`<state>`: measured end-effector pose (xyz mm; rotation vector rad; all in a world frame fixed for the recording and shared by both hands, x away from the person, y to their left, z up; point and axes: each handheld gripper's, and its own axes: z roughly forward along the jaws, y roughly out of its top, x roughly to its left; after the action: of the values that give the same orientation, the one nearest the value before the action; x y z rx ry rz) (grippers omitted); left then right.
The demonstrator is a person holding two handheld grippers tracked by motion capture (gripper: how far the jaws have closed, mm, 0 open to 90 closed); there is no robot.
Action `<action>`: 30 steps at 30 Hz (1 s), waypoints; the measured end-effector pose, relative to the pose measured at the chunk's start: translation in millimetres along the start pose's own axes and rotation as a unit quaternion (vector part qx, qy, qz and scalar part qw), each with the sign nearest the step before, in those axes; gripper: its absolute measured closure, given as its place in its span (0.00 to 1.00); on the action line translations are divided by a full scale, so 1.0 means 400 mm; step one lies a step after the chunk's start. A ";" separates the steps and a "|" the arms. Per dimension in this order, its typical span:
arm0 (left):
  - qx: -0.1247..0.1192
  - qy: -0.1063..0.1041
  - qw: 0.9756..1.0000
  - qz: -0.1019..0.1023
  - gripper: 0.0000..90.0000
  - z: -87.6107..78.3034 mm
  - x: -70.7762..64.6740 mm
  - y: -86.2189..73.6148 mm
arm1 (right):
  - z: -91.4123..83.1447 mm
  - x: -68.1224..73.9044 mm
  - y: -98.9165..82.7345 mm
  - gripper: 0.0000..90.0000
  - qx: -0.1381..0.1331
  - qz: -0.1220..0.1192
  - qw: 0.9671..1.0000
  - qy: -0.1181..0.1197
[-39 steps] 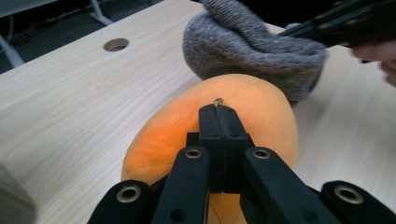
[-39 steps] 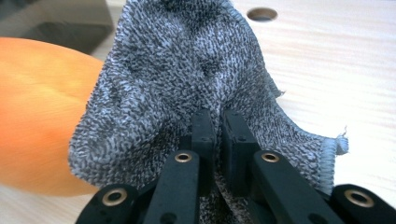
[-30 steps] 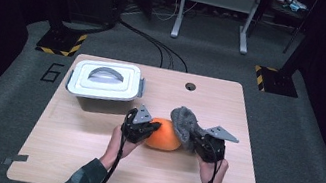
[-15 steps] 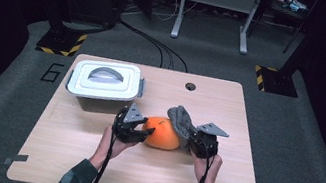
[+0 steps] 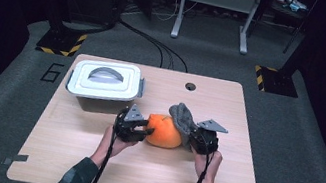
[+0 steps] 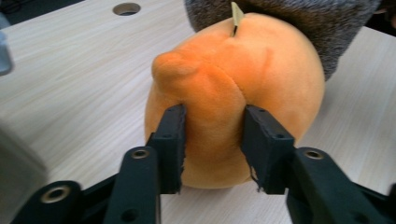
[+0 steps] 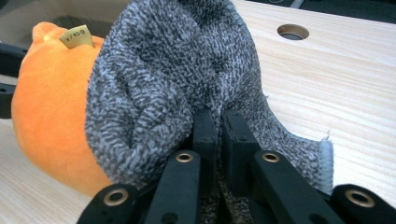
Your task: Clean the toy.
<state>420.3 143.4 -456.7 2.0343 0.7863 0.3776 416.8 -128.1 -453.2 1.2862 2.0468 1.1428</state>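
The orange plush toy is showing a soft, matt, short-napped fabric with stitched seams. The grey cloth is looking coarse and knitted. The table is showing pale, matt wood grain; the lidded container is looking like smooth plastic.

Orange plush toy with a pale yellow tag; grey-and-white flecked knit cloth. Both tools black (left tool, right tool). Tabletop light wood grain. Box white, grey lid handle.
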 end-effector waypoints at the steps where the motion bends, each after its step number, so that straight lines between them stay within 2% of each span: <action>1: -0.002 -0.004 1.000 -0.002 0.71 0.002 -0.001 -0.001 | 0.002 0.001 0.001 0.94 -0.001 -0.002 1.000 -0.001; 2: -0.002 -0.009 1.000 -0.004 0.76 0.004 0.000 -0.001 | 0.004 0.001 0.002 0.94 0.000 -0.001 1.000 -0.001; 5: -0.005 0.002 1.000 -0.022 0.92 0.009 -0.001 -0.002 | 0.010 -0.002 0.003 0.94 -0.002 -0.001 1.000 -0.002; 7: -0.007 0.008 1.000 -0.026 0.95 0.010 -0.002 -0.002 | 0.011 -0.004 0.003 0.94 -0.003 -0.002 1.000 -0.001; 10: -0.006 0.017 0.999 -0.030 0.97 0.008 -0.004 -0.001 | 0.002 -0.005 0.005 0.94 -0.007 0.000 1.000 -0.003; 13: -0.010 0.020 0.999 -0.039 0.97 0.007 -0.008 -0.001 | -0.026 0.001 0.012 0.94 -0.022 -0.002 1.000 -0.009; 15: -0.009 0.021 0.999 -0.035 0.97 0.008 -0.009 0.000 | -0.042 0.012 0.021 0.94 -0.032 -0.008 0.999 -0.005; 19: -0.010 0.026 0.999 -0.033 0.97 0.010 -0.011 0.002 | -0.067 0.069 0.046 0.94 -0.047 -0.049 0.998 -0.004; 20: -0.006 0.025 0.999 -0.032 0.97 0.009 -0.011 0.003 | -0.070 0.088 0.052 0.94 -0.052 -0.060 0.997 0.003; 23: -0.006 0.029 0.999 -0.034 0.97 0.010 -0.012 0.003 | -0.060 0.128 0.060 0.94 -0.057 -0.089 0.994 0.009; 26: -0.001 0.033 0.999 -0.032 0.97 0.011 -0.008 0.002 | -0.041 0.143 0.062 0.94 -0.049 -0.104 0.993 0.011; 30: -0.004 0.031 0.999 -0.035 0.97 0.014 -0.006 0.001 | -0.032 0.131 0.060 0.94 -0.044 -0.095 0.995 0.007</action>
<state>421.6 137.8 -459.4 1.9899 0.8899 0.4058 396.0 -81.5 -423.8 1.0209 2.0550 1.1426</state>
